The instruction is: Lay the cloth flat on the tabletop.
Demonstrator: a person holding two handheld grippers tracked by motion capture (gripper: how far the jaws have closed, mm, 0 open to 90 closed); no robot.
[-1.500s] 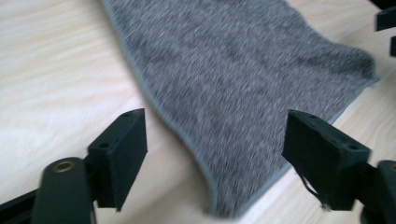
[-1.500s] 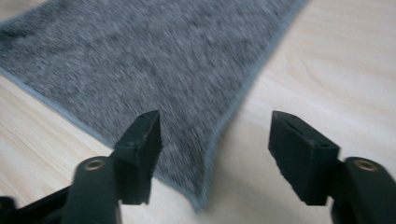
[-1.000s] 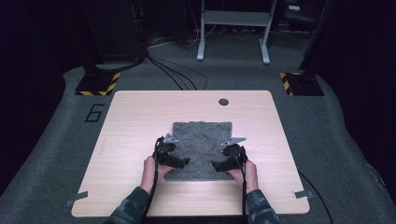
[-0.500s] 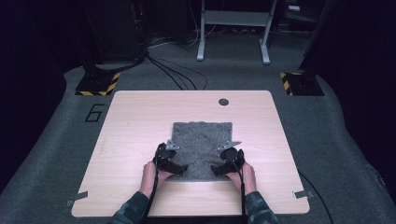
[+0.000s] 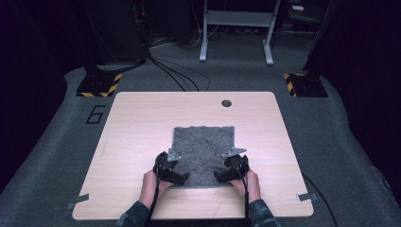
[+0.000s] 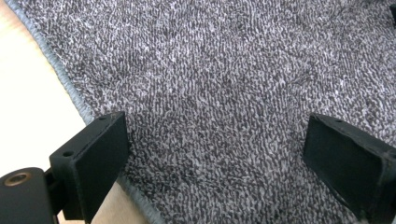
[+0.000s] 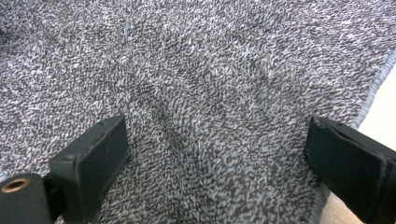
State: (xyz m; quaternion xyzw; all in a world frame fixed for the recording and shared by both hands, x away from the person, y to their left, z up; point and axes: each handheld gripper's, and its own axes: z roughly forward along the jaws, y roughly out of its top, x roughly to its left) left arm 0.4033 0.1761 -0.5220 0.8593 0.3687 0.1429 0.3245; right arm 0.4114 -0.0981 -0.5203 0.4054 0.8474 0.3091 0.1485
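A pale wooden table (image 5: 142, 142) with rounded corners stands on grey carpeted floor (image 5: 359, 156) in a dark room. A small round grommet hole (image 5: 226, 103) sits near the table's far edge. On the floor beyond are two stand bases marked with yellow-and-black hazard tape (image 5: 100, 86), black cables (image 5: 175, 75), the legs of a grey metal frame (image 5: 236, 33), and a number 6 (image 5: 96, 114) marked on the carpet.

A grey terry towel (image 5: 204, 146) lies flat on the near half of the table, its near corners under the two grippers. The left gripper (image 5: 182, 177) is over the towel's near left corner; in the left gripper view its jaws stand wide apart and released, with the towel (image 6: 210, 93) spread between and ahead of them, and the hemmed edge running past the outer side of the left-hand jaw onto bare wood (image 6: 28, 107). The right gripper (image 5: 219, 175) is over the near right corner; in its own view the jaws are likewise spread and hold nothing, the towel (image 7: 201, 93) lies between them, and the hem passes by the right-hand jaw with a sliver of table (image 7: 385, 107) beyond.

Whether the jaw tips touch the cloth cannot be told. The towel's near edge is partly hidden by the grippers and hands in the high view, and the person's forearms are cut off at the bottom edge. The room's far part is too dark to make out.
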